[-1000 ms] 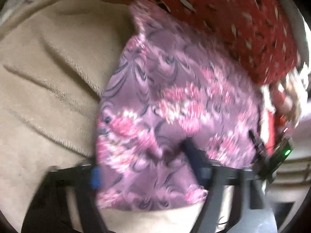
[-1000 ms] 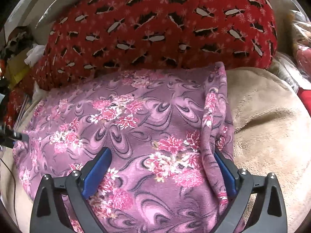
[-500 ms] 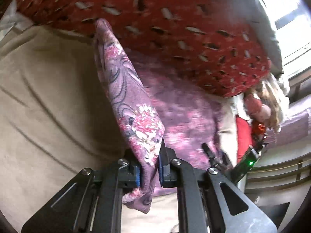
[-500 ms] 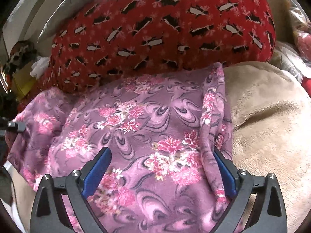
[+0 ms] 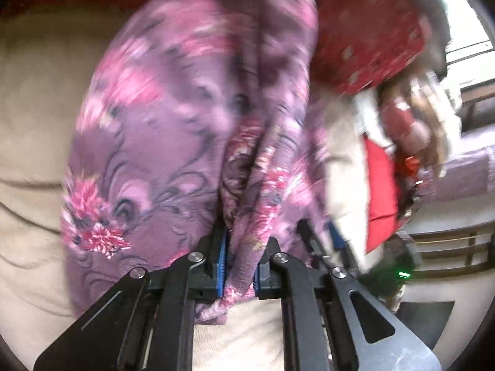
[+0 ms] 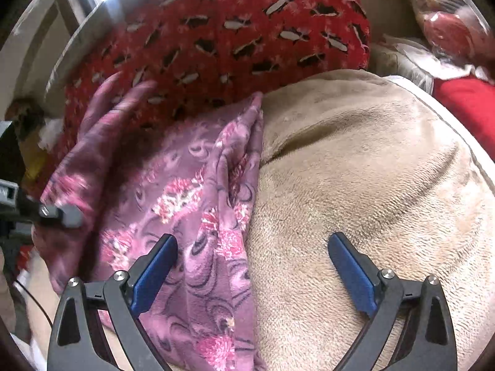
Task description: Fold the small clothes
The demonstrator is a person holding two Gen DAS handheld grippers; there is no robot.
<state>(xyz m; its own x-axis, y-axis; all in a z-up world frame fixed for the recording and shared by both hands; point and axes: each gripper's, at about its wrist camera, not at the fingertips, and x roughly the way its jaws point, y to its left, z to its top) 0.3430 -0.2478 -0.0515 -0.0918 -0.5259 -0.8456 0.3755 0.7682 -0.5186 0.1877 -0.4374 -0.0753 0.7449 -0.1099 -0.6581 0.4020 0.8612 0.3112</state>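
A purple garment with pink flowers (image 5: 173, 130) lies on a beige fleece blanket (image 5: 34, 99). My left gripper (image 5: 239, 270) is shut on a bunched edge of the garment and holds it raised, folded over toward the right. In the right wrist view the garment (image 6: 185, 204) lies at the left, its folded edge along the blanket (image 6: 355, 179). My right gripper (image 6: 252, 273) is open and empty, its left finger above the garment's edge and its right finger above bare blanket. The left gripper's tip (image 6: 58, 213) shows at the far left there.
A red patterned pillow (image 6: 235, 40) lies behind the garment. Plastic-wrapped items and a red cloth (image 6: 464, 99) sit at the right of the blanket. A red item (image 5: 380, 191) and wooden furniture rails (image 5: 448, 247) are at the right of the left wrist view.
My left gripper closed on the garment's edge and pulled it up and across, folding the cloth over. The right gripper moved right, now straddling the garment's edge and bare blanket.
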